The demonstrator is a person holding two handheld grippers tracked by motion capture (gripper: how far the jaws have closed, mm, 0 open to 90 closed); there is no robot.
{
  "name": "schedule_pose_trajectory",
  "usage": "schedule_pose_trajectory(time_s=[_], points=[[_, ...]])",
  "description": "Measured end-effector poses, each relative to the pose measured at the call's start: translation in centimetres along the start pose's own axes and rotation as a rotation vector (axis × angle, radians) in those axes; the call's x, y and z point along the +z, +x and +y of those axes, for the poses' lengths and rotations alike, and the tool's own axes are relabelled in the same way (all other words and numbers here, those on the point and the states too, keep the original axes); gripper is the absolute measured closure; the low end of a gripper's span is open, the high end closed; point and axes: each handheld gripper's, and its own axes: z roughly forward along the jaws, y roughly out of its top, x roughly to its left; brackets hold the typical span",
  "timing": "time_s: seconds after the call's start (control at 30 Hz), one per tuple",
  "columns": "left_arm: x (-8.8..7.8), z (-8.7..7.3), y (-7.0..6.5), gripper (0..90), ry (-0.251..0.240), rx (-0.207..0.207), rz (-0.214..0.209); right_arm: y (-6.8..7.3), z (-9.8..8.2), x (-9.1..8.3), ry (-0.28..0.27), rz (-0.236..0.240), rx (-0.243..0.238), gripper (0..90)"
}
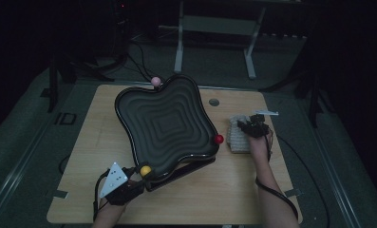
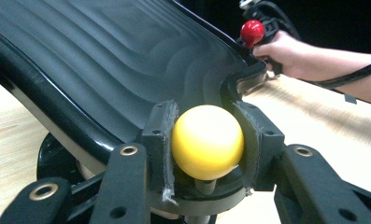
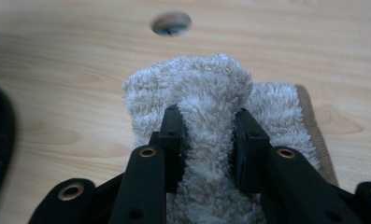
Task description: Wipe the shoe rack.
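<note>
A: From the high view, the big black wavy tray (image 1: 164,124) stood tilted near the middle of the tabletop (image 1: 224,190), its near corner propped up. The left tool (image 1: 137,178) sat at that corner, by the tabletop's near-left edge, on the yellow knob (image 1: 146,170).

B: And over by the right edge, the right tool (image 1: 249,127) was down on the pale towel (image 1: 237,137), just beside the tray's red knob (image 1: 218,139). A pink knob (image 1: 155,81) marked the tray's far corner.

A: Left gripper view: the left tool (image 2: 206,140) was clenched on the yellow knob (image 2: 207,141), pads hugging both sides, tray (image 2: 127,60) sloping away behind it. The red knob (image 2: 252,31) showed far off by the other hand.

B: Right gripper view: the right tool (image 3: 205,135) was pinching a raised fold of the towel (image 3: 206,93), fabric bunched between the pads, the rest lying on the tabletop (image 3: 71,70).

A: So I judged the step as picking up the cloth while the tray was held steady.

B: Agreed. The next move likely called for lifting the towel clear, carrying it over the tray's rim, and wiping the ridged inside without losing the knob.
</note>
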Motion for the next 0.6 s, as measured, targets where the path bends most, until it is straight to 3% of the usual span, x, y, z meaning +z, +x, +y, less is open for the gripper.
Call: schedule_pose_trajectory(time_s=[0.4,0.6], points=[[0.0,-0.1,0.3,59.9,-0.001,0.01,-0.019,3.9,3.5,-8.4,-0.193,0.119,-0.103,70.0],[-0.1,-0.1,0.5,59.9,-0.006,0.012,-0.032,5.7,4.9,-10.4,-0.247,0.157,-0.138,70.0]])
